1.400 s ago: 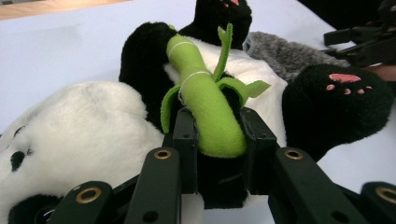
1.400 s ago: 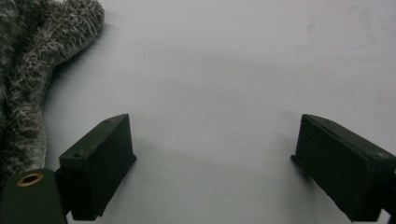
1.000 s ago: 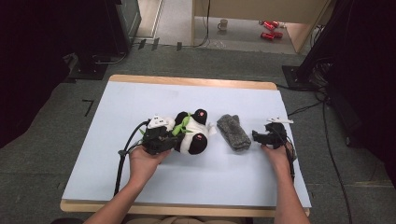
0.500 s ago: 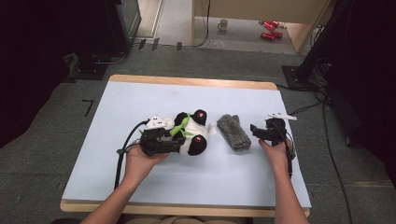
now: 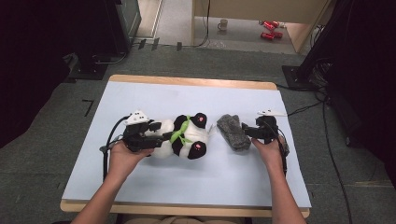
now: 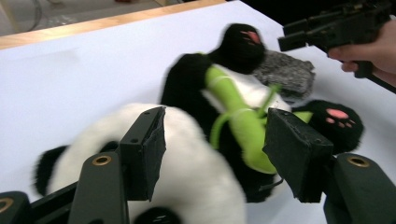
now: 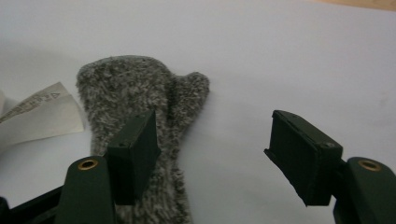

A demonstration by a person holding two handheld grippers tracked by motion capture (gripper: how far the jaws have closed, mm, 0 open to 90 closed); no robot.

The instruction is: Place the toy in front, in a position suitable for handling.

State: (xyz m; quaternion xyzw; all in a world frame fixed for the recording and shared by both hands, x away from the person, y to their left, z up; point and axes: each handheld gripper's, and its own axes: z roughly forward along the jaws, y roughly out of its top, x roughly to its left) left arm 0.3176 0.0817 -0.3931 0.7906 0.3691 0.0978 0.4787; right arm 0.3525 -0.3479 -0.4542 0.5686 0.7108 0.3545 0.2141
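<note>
Panda [image 5: 184, 136]: left gripper [image 6: 212, 144] jaws just opening, astride it, not pressing.
Mitten [image 7: 135, 116]: right gripper [image 7: 212, 149] jaws closing, apart; may snag only fuzz and slip.

In my left gripper view the black-and-white plush panda with the green ribbon [image 6: 196, 154] is blurred, its white head cut off by the bottom edge behind my left hand-held gripper [image 6: 215, 154]. In my right gripper view the grey fuzzy knitted mitten [image 7: 140, 102] runs off the bottom, and the white paper tag [image 7: 37, 116] is clipped at the left, its print too small to read.
</note>
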